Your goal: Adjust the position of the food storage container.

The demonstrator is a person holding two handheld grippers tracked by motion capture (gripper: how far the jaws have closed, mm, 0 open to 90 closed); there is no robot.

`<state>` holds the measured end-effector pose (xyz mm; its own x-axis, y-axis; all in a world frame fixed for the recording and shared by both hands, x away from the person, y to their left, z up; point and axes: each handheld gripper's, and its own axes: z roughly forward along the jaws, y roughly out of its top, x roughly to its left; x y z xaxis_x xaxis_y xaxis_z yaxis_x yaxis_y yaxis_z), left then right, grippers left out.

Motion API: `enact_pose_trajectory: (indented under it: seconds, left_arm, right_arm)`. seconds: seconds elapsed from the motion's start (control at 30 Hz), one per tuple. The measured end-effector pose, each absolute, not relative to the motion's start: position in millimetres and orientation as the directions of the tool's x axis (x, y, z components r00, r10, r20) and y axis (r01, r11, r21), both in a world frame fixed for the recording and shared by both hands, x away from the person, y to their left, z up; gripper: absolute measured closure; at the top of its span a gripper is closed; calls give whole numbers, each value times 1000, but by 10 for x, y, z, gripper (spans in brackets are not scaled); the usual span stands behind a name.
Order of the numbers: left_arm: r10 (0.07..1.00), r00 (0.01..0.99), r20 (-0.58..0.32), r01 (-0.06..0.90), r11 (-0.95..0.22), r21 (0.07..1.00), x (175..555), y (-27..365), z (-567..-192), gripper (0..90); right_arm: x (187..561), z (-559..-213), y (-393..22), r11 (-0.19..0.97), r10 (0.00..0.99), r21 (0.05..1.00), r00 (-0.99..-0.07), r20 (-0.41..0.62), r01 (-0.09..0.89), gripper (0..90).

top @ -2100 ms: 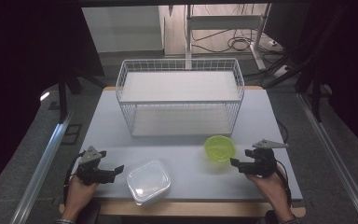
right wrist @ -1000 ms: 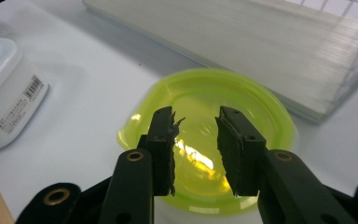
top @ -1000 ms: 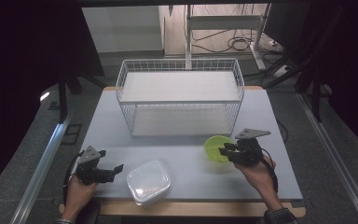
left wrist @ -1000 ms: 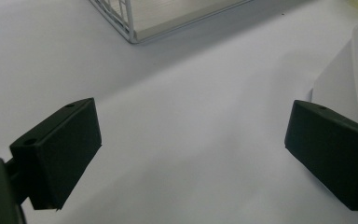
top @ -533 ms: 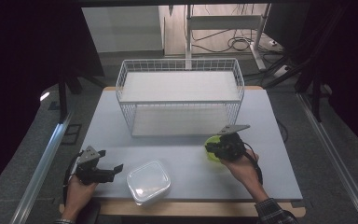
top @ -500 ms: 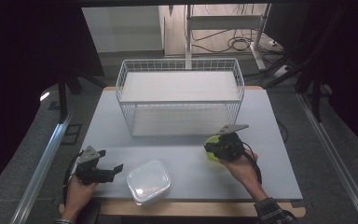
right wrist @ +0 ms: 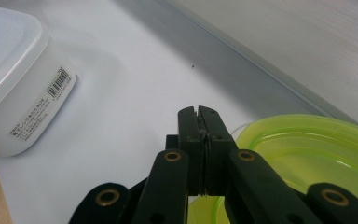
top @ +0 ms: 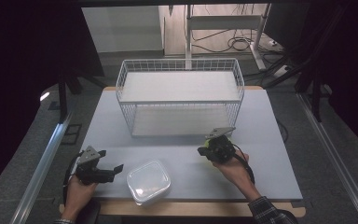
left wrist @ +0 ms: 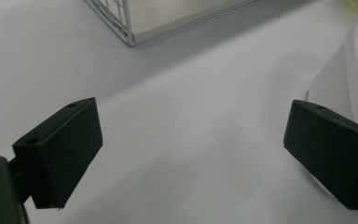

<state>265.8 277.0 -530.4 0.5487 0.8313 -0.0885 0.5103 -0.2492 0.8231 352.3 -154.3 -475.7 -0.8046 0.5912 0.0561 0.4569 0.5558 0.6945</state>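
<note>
A yellow-green plastic bowl sits on the white table in front of the wire basket, and a sliver of the bowl peeks out from under my right hand. My right gripper has just been closing and its jaws now stand pressed together at the bowl's near rim, which seems pinched between them. Over bare table at the near left, my left gripper is open with nothing between its jaws. A white lidded container lies just to its right.
The white wire basket with a shelf inside stands at the middle back of the table; its near corner lies ahead of the left gripper. The lidded container is to the left of the right gripper. The table's wooden front edge runs close to both hands.
My right hand has moved left from the table's right side onto the green bowl, and it now covers most of the bowl. The left hand has stayed put.
</note>
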Motion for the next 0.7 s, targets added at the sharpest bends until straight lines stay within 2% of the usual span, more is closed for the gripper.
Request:
enact_pose_trajectory:
  seconds: [0.7]
  left_arm:
    - [827,554,-94,519,-255,816,2655,2759,-5307,57]
  right_arm:
    - [3611,-4753,-1912,512,689,696,-724,16,503,896]
